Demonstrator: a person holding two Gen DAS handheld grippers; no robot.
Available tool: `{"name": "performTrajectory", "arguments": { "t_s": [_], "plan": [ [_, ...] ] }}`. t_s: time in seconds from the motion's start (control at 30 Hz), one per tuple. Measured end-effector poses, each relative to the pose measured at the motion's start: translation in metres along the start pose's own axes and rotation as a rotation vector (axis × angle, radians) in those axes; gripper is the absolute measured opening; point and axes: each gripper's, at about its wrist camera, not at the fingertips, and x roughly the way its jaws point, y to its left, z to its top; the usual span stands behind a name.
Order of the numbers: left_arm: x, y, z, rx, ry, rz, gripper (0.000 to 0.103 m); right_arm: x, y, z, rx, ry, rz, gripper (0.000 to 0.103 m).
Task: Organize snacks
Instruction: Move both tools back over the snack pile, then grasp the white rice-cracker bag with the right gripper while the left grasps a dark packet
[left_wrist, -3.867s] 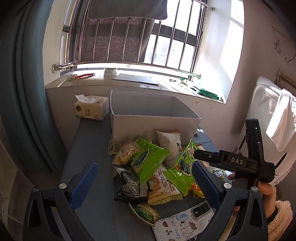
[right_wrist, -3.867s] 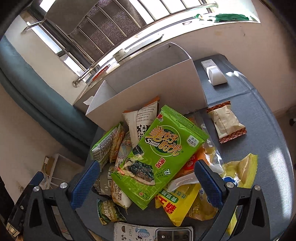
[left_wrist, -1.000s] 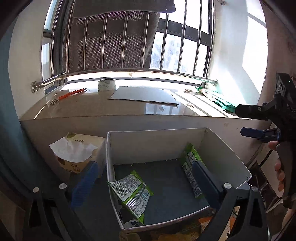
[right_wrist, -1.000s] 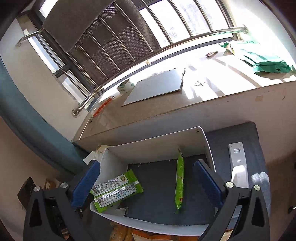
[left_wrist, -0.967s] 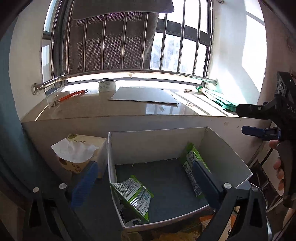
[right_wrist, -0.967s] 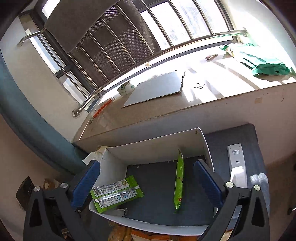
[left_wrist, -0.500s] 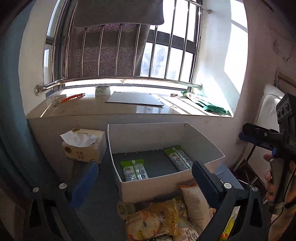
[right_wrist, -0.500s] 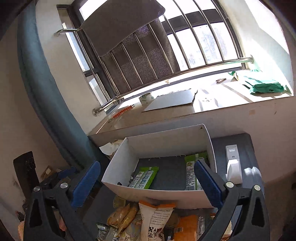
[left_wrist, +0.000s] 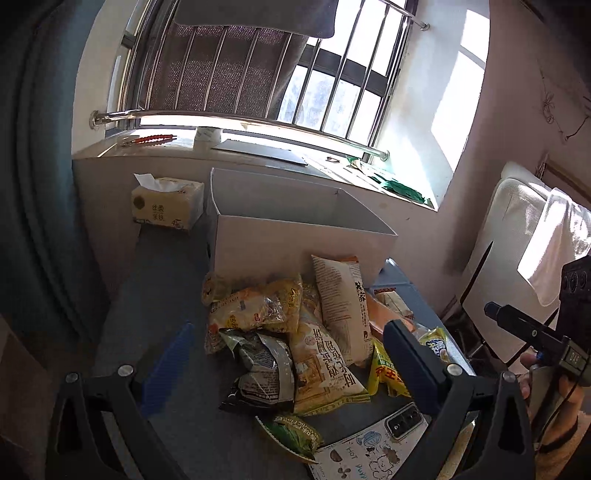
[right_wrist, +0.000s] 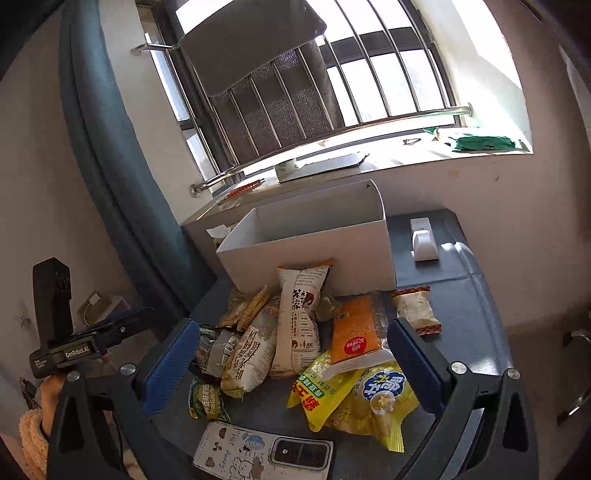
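A pile of snack packs lies on the dark table in front of a white open box (left_wrist: 295, 240), also in the right wrist view (right_wrist: 310, 251). The pile holds a tall white pack (left_wrist: 343, 302) (right_wrist: 301, 317), a black-silver pack (left_wrist: 262, 369), yellow packs (right_wrist: 354, 391) and an orange pack (right_wrist: 354, 328). My left gripper (left_wrist: 291, 362) is open and empty, above the near side of the pile. My right gripper (right_wrist: 291, 362) is open and empty, above the pile's near right. The box's inside is hidden from here.
A tissue box (left_wrist: 168, 203) stands left of the white box. A phone with a cartoon case (right_wrist: 264, 454) lies at the near table edge. A white remote (right_wrist: 423, 238) and a brown-ended snack (right_wrist: 415, 310) lie to the right. The windowsill lies behind.
Both grippers have pulled back and down from over the box to above the snack pile. The two green packs that lay in the pile are now in the box.
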Motion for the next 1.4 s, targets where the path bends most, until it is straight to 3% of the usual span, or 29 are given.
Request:
{"name": "performTrajectory", "arguments": {
  "t_s": [0.13,0.27,0.53,0.8,0.93,1.07,1.27,1.4],
  "plan": [
    [-0.016,-0.015,-0.023,0.025,-0.026,0.016,0.103,-0.018,-0.008,-0.025,-0.003,0.019,-0.061,0.103],
    [-0.026,-0.023,-0.031,0.026,-0.048,0.005,0.103,-0.024,-0.019,-0.043,0.028,0.048,-0.057,0.103],
    [-0.025,-0.031,-0.031,0.048,-0.043,0.004,0.103,-0.014,-0.028,-0.049,0.052,0.087,-0.077,0.103],
    [-0.022,-0.024,-0.035,0.032,-0.02,0.001,0.103,0.061,0.008,-0.019,-0.089,0.184,-0.027,0.103],
    [-0.024,-0.012,-0.037,0.003,-0.016,0.01,0.103,0.107,0.01,-0.006,-0.05,0.253,0.015,0.103],
    [-0.025,0.003,-0.038,-0.034,-0.008,0.019,0.103,0.141,0.005,0.002,-0.008,0.326,-0.013,0.103],
    [-0.022,0.019,-0.042,-0.076,0.0,0.02,0.103,0.168,0.009,0.006,-0.046,0.347,-0.058,0.103],
    [-0.017,0.021,-0.044,-0.075,0.017,0.023,0.103,0.189,0.012,0.005,-0.062,0.435,-0.064,0.103]
  ]
}}
